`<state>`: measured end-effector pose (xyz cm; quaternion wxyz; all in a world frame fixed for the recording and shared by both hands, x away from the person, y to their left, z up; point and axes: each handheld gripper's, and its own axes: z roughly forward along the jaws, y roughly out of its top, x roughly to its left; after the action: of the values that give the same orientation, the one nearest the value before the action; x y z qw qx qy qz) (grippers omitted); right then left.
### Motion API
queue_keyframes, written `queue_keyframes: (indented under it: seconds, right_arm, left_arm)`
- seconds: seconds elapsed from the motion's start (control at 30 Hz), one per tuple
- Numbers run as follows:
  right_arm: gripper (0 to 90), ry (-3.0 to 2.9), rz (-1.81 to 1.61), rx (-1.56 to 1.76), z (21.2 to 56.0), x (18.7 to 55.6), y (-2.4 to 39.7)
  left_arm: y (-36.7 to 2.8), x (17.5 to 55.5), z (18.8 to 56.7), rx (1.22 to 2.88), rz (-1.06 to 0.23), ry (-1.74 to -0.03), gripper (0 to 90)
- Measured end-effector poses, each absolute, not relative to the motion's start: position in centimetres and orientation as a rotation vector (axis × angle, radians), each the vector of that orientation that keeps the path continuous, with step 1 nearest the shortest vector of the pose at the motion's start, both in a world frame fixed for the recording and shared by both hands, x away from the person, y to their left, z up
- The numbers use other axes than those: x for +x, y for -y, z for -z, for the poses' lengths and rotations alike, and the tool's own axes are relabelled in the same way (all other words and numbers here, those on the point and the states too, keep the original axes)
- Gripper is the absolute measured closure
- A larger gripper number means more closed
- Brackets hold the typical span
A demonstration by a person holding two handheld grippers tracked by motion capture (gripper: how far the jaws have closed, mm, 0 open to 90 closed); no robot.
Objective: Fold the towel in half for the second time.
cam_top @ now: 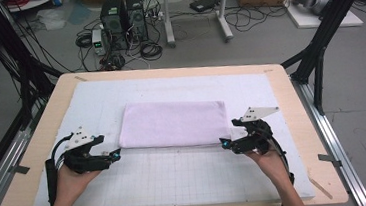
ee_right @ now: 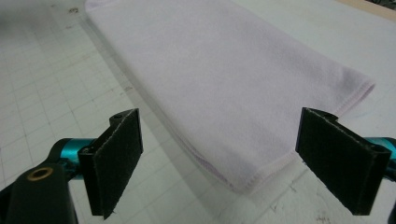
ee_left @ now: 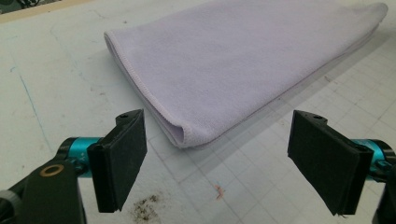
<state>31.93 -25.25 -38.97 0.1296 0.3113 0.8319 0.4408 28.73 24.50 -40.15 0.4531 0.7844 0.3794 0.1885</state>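
Note:
A pale lilac towel [cam_top: 174, 124], folded into a flat rectangle, lies in the middle of the white gridded mat [cam_top: 177, 176]. My left gripper [cam_top: 116, 154] sits just off the towel's near left corner, jaws open with nothing between them. In the left gripper view the folded corner of the towel [ee_left: 187, 135] lies a little beyond the open gripper [ee_left: 229, 170]. My right gripper [cam_top: 223, 143] mirrors it at the near right corner, also open and empty. In the right gripper view the towel's corner [ee_right: 243, 184] lies on the mat ahead of the wide-apart pads [ee_right: 116, 163].
The mat covers a light wooden table [cam_top: 298, 123] with black frame legs at both sides. Behind the table, on the floor, stand computer towers [cam_top: 123, 20], cables and a white stand. A small dark smudge [ee_left: 144, 210] marks the mat near the left gripper.

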Motion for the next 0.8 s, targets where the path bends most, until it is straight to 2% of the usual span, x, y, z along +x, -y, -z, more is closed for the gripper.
queue_keyframes:
  seconds: [0.8]
  right_arm:
    - [13.3,-2.357,-1.275,0.928,39.4,27.9,28.4]
  left_arm:
    - [-25.5,26.4,40.3,1.910,-0.458,-0.929,19.2]
